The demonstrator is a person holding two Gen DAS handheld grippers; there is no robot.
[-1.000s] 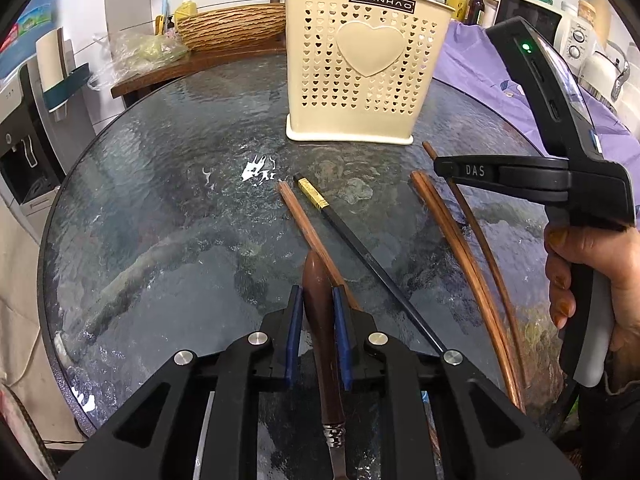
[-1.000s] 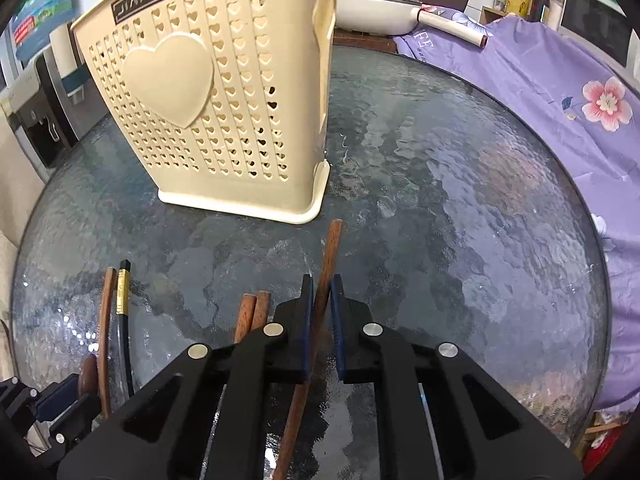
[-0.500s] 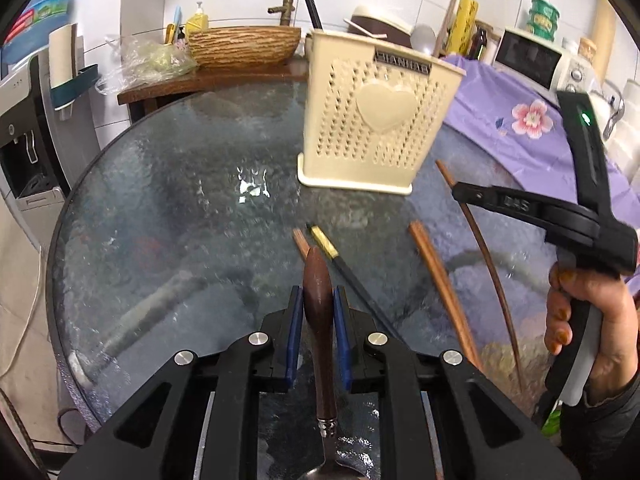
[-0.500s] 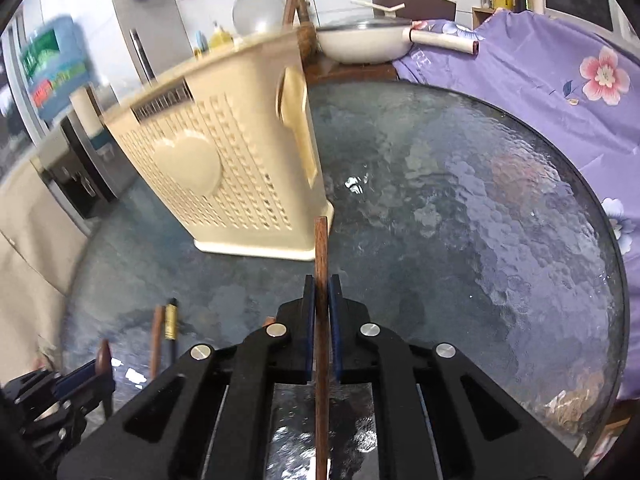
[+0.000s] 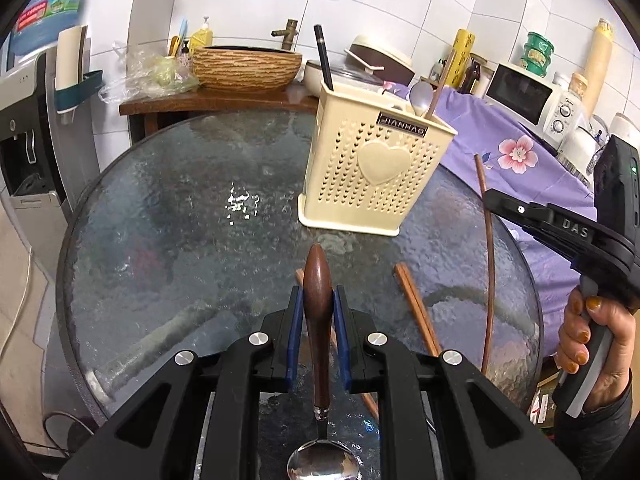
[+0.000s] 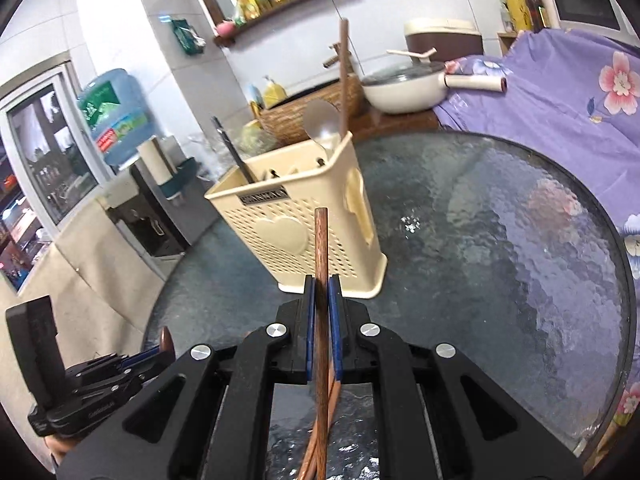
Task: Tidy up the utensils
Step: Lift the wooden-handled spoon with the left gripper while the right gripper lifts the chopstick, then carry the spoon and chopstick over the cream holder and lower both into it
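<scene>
**Utensils lifted, caddy ahead**

I hold the left gripper [image 5: 317,312] pinched on a wooden-handled spoon [image 5: 318,320], the right gripper [image 6: 321,312] pinched on a chopstick [image 6: 321,280]. Tip each upright over the cream caddy [image 5: 372,176], clear of utensils already standing inside. Loose chopsticks [image 5: 416,312] remain on the glass worktop [image 5: 160,220].

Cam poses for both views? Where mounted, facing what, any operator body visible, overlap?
Left wrist: on left gripper, facing table and basket; clamps spoon; right gripper and hand visible.
Right wrist: on right gripper, facing basket; clamps chopstick; left gripper at lower left.
Shared: basket, glass table.
</scene>
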